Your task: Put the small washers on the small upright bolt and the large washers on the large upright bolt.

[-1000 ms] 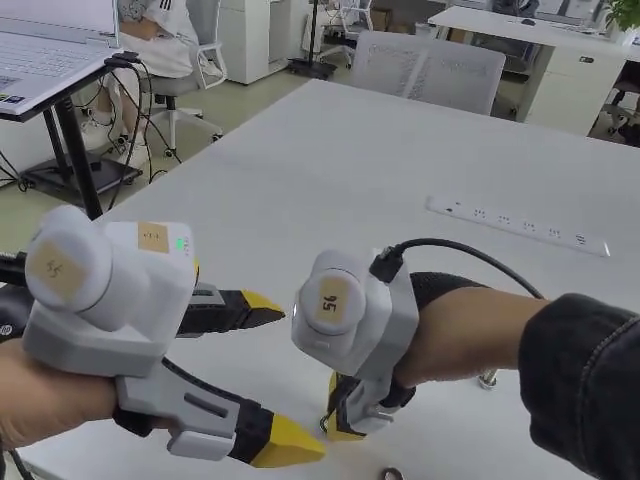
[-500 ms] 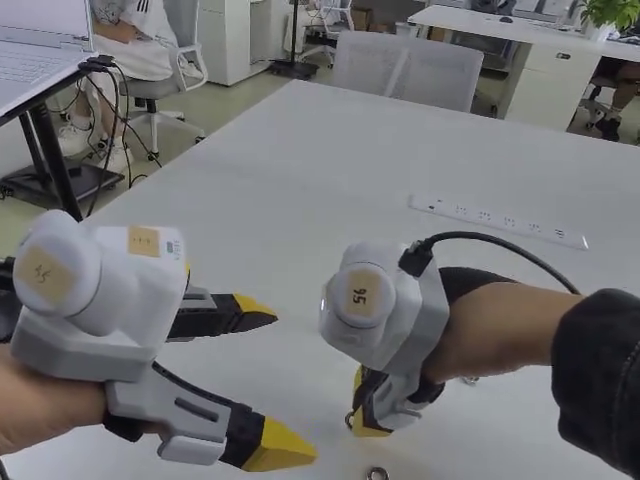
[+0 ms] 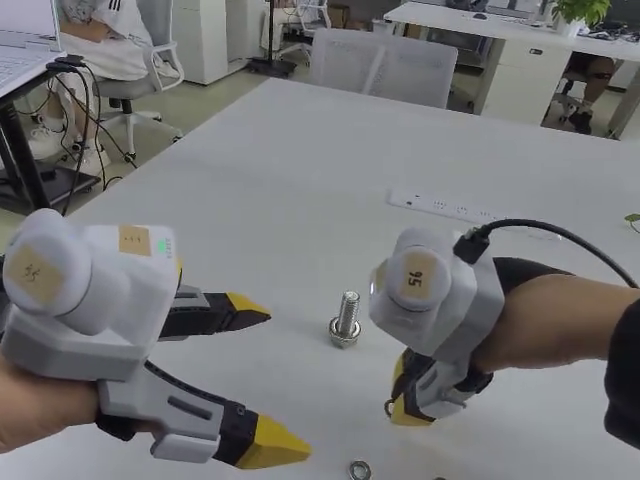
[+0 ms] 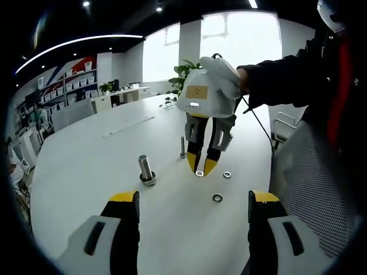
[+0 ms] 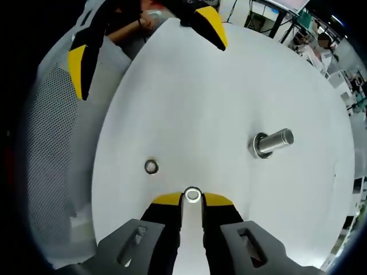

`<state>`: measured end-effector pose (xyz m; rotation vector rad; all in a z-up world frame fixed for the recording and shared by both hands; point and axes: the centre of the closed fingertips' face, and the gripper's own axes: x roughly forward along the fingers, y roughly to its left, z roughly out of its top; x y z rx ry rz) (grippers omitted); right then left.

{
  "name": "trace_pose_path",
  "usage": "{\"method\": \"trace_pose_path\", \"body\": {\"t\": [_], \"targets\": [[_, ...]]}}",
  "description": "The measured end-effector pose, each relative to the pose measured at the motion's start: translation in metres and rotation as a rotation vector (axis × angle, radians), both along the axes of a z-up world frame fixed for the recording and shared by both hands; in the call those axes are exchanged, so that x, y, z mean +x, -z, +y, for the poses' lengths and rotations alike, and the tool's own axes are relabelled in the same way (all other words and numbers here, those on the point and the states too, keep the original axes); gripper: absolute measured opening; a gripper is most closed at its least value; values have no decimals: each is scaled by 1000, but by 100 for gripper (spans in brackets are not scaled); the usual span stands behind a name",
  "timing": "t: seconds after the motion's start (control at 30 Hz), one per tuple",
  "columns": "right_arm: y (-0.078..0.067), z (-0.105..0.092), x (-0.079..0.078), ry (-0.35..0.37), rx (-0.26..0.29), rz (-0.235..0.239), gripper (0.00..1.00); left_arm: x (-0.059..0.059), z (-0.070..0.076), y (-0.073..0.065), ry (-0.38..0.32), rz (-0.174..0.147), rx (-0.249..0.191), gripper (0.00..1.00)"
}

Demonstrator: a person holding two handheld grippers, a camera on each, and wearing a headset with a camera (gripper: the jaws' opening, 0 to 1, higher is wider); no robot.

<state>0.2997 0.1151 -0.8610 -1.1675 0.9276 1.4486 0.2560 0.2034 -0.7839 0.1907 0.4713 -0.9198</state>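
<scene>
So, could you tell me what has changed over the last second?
The right tongs swung rightward, uncovering the big bolt, and stay shut on a washer. The left tongs stay open beside them; a loose washer still lies on the table.

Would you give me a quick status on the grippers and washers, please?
Left gripper open, empty. Right gripper shut on a washer. Large bolt upright nearby; loose washers on the table, none in the way.
</scene>
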Motion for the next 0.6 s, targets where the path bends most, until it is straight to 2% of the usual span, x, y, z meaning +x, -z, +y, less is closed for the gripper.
{"method": "trace_pose_path", "body": {"t": [0.6], "targets": [[0,-61,21,147,-14,-3,14,3,-7,2,28,11,10,77]]}}
